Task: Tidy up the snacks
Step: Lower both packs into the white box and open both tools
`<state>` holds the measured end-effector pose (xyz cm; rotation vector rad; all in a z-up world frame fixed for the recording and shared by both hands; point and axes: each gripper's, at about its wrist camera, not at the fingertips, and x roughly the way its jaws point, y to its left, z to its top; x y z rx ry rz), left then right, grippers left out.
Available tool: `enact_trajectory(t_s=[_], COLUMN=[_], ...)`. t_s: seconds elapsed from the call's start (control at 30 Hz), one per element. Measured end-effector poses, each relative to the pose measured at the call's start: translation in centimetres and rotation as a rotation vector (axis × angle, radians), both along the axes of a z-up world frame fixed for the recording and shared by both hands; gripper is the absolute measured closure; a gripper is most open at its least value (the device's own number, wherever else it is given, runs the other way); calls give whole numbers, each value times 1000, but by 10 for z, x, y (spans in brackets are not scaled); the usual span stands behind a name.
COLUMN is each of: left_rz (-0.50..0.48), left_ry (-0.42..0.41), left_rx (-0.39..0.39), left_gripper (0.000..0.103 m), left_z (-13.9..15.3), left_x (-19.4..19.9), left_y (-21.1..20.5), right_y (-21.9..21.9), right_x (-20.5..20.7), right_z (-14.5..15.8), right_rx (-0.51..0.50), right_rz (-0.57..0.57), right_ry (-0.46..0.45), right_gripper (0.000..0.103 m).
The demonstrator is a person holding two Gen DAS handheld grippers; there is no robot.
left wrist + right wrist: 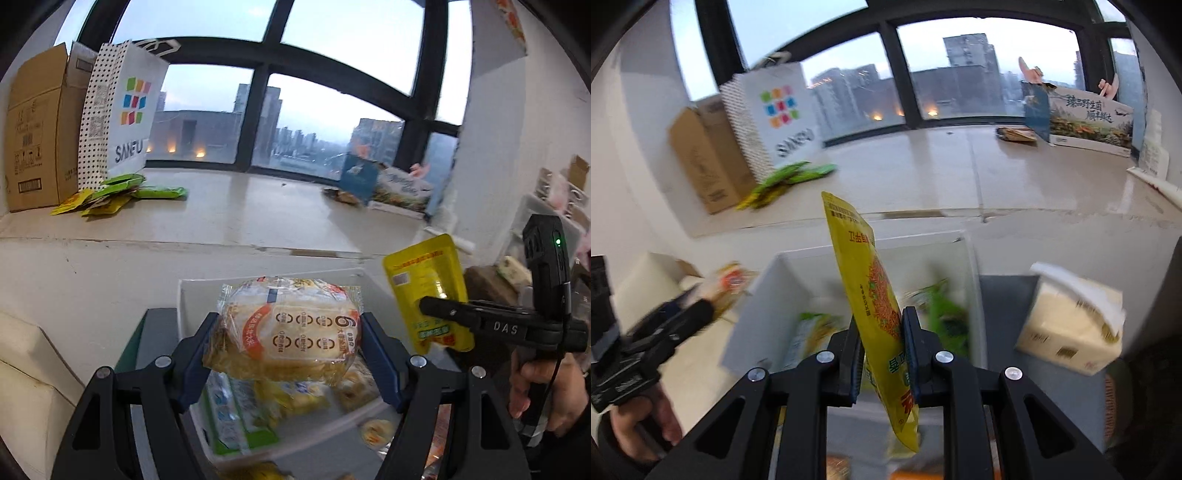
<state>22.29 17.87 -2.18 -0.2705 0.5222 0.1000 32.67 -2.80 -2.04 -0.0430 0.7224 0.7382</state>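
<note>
My left gripper is shut on a clear-wrapped round cake packet and holds it above a white bin with several snack packs inside. My right gripper is shut on a yellow snack pouch, held upright above the white bin. In the left wrist view the right gripper shows at the right, pinching the same yellow pouch. In the right wrist view the left gripper is blurred at the left with the cake packet.
On the window ledge stand a cardboard box and a white SANFU bag, with green and yellow packets beside them. A printed box stands at the ledge's right. A tissue pack lies right of the bin.
</note>
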Motion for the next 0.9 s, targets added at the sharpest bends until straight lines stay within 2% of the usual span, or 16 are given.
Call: enact_trajectory(t_s=[0.1, 0.13, 0.17, 0.2, 0.23, 0.3, 0.43, 0.63, 0.9], left_rz=[2, 0, 1, 11, 25, 45, 45, 34, -38], left_ry=[29, 43, 69, 80, 79, 82, 76, 46, -14], left_rx=[-25, -25, -26, -34, -46, -40, -16, 29, 54], left_gripper=[23, 17, 12, 2, 0, 0, 0, 0, 0], left_z=[-9, -11, -14, -17, -20, -21, -17, 2, 21], left_x=[13, 17, 21, 23, 22, 18, 5, -19, -83], left_y=[10, 11, 13, 15, 17, 19, 18, 5, -33], right_y=[2, 4, 5, 7, 6, 3, 3, -7, -43], right_x=[18, 19, 20, 21, 19, 15, 5, -23, -86], right_z=[-5, -6, -5, -4, -3, -3, 0, 11, 12], right_rx=[15, 16, 8, -7, -3, 17, -10, 16, 63], right_rz=[-25, -18, -26, -44, -48, -64, -85, -48, 9], right_ry=[67, 65, 52, 34, 19, -9, -55, -95, -146], right_gripper=[82, 80, 72, 32, 0, 0, 0, 0, 0])
